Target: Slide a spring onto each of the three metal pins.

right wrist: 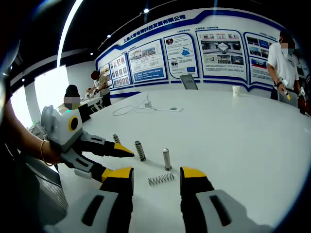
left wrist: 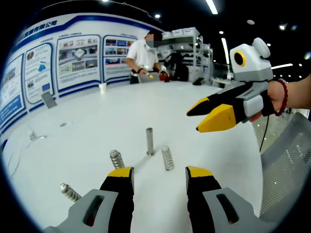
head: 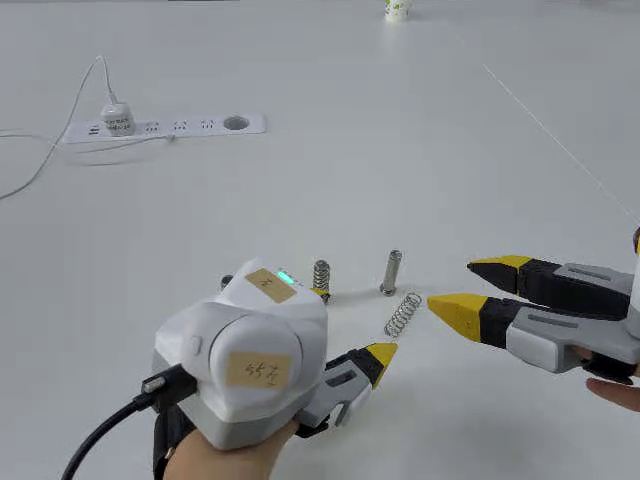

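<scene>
White table (head: 400, 150): spring (head: 403, 314) lies by bare pin (head: 391, 272), left hand-held gripper (left wrist: 159, 172) and right hand-held gripper (head: 452, 283) wide

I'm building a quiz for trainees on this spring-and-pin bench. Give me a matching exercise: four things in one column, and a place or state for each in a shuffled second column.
Things:
1. loose spring
2. middle pin
3. right-hand pin
4. power strip

States:
a. stands upright and bare
b. carries a spring
c. has a white plug in it
d. lies on its side

Pairs: 1-d; 2-b; 3-a; 4-c
</scene>
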Tool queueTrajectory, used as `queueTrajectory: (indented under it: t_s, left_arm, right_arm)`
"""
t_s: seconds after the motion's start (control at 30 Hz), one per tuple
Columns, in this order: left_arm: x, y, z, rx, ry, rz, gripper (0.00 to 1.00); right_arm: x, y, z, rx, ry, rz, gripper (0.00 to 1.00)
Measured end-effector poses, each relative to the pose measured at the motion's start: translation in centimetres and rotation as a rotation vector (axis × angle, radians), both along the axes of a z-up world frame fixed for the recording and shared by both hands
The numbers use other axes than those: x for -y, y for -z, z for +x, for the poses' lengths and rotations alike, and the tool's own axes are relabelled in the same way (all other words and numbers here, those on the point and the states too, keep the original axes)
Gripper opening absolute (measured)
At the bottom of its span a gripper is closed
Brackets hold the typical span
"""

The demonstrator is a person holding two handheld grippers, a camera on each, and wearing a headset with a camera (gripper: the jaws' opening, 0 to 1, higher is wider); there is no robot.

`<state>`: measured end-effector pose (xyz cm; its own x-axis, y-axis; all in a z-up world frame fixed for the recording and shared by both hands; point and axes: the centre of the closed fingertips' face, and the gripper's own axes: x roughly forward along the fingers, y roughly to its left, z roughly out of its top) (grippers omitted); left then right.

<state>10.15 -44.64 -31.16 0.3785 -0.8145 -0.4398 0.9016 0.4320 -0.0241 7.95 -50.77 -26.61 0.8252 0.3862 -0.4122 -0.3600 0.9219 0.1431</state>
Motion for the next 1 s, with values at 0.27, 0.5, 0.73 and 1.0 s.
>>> queueTrajectory:
  t_s: [0.27,0.5,0.73,1.0]
  left_arm:
    - [1.7,1.0,0.1,-0.031,0.025,0.002,0.36]
    - [2.8,1.8,0.1,-0.049,0.04,0.017,0.31]
    - [3.7,2.6,0.3,-0.078,0.034,0.028,0.27]
    - [3.8,3.5,0.1,-0.046,0.064,0.078,0.21]
  right_arm:
    - [0.1,0.7,-0.7,-0.02,-0.007,-0.008,0.4]
    - [0.1,1.2,-1.4,-0.037,-0.026,-0.02,0.42]
    - [0.2,1.8,-1.9,-0.06,-0.033,-0.022,0.45]
    - [0.8,1.8,-2.2,-0.065,-0.011,-0.022,0.45]
